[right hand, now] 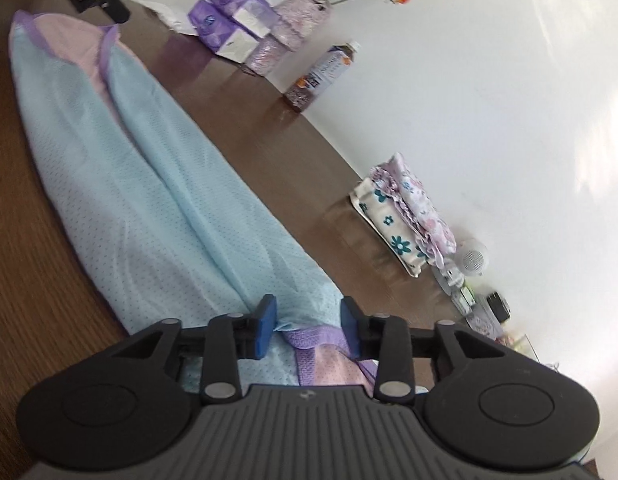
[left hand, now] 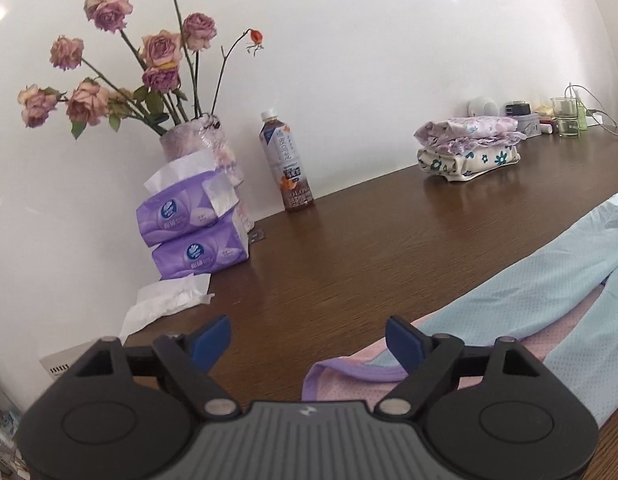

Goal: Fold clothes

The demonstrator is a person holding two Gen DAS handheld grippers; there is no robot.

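A long light-blue and pink mesh garment (right hand: 149,184) with purple trim lies flat along the brown wooden table (right hand: 41,272). My right gripper (right hand: 308,326) hovers at its near end. The fingers are partly apart, with the purple-trimmed hem (right hand: 313,338) lying between them, so it counts as open. In the left wrist view the other end of the garment (left hand: 489,308) reaches in from the right. My left gripper (left hand: 309,340) is wide open just above the purple-edged pink part (left hand: 341,380). Its right finger (left hand: 405,346) is over the cloth and its left finger is over bare table.
A stack of folded floral clothes (left hand: 469,148) sits by the white wall. Also along the wall are a tea bottle (left hand: 287,160), two purple tissue packs (left hand: 189,224), a vase of dried roses (left hand: 201,140), a loose tissue (left hand: 165,300) and glass jars with small items (left hand: 565,116).
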